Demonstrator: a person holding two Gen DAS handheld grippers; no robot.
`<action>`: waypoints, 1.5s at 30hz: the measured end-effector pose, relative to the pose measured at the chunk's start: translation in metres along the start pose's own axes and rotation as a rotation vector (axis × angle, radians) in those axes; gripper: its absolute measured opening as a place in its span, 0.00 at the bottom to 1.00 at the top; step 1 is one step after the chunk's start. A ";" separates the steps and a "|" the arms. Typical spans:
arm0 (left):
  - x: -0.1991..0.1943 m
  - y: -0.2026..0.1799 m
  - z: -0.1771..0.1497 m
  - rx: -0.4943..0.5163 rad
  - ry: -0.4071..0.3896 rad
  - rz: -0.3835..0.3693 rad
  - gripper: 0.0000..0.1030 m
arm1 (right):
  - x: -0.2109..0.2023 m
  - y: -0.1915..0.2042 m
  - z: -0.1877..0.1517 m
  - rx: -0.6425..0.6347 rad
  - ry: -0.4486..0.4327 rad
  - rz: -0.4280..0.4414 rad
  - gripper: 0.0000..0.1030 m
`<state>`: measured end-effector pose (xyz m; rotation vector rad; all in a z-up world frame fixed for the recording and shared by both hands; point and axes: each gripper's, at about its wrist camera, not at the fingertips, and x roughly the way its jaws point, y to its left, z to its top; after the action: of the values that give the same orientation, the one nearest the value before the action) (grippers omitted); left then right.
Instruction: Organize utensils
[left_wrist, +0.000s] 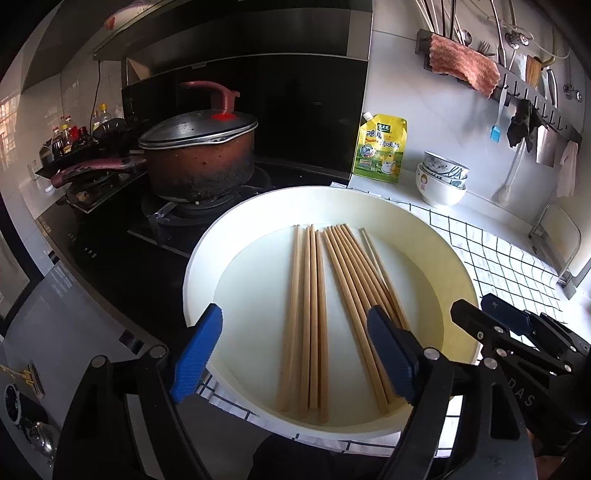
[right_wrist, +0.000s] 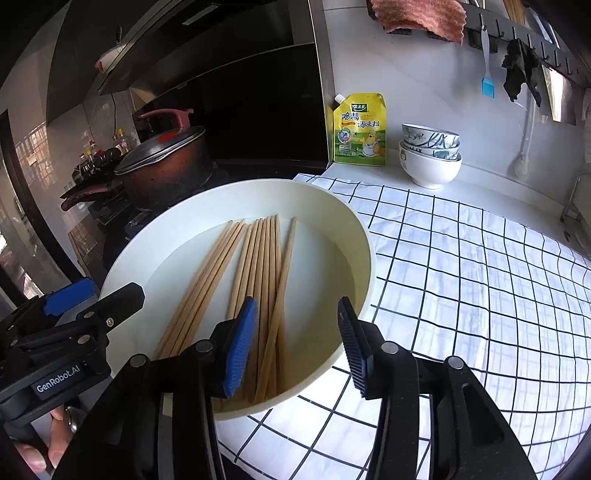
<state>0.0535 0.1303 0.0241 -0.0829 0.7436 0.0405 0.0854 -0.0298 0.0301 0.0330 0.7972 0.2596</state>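
Observation:
Several wooden chopsticks (left_wrist: 314, 314) lie flat in a round cream basin (left_wrist: 436, 229) on a checked cloth. They also show in the right wrist view (right_wrist: 258, 277), inside the basin (right_wrist: 354, 221). My left gripper (left_wrist: 295, 354) is open and empty, hovering above the basin's near side over the chopstick ends. My right gripper (right_wrist: 299, 347) is open and empty above the basin's near right rim. The right gripper shows at the right edge of the left wrist view (left_wrist: 491, 314). The left gripper shows at the left of the right wrist view (right_wrist: 92, 299).
A lidded dark pot (left_wrist: 199, 158) sits on the stove left of the basin. A yellow seasoning pouch (left_wrist: 380, 151) and stacked bowls (left_wrist: 443, 181) stand at the back wall. A wall rail (left_wrist: 517, 96) holds a cloth and tools. The checked cloth (right_wrist: 461, 277) stretches right.

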 end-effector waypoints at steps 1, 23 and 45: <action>-0.002 -0.001 0.000 0.003 -0.003 0.003 0.77 | -0.001 0.000 0.000 0.001 -0.002 -0.001 0.44; -0.020 -0.005 -0.001 0.011 -0.036 0.023 0.92 | -0.020 -0.003 -0.002 0.014 -0.034 -0.002 0.50; -0.023 0.001 -0.002 -0.009 -0.026 0.048 0.94 | -0.025 0.000 -0.002 -0.006 -0.035 -0.004 0.54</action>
<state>0.0350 0.1314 0.0386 -0.0727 0.7199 0.0902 0.0672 -0.0364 0.0459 0.0310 0.7613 0.2572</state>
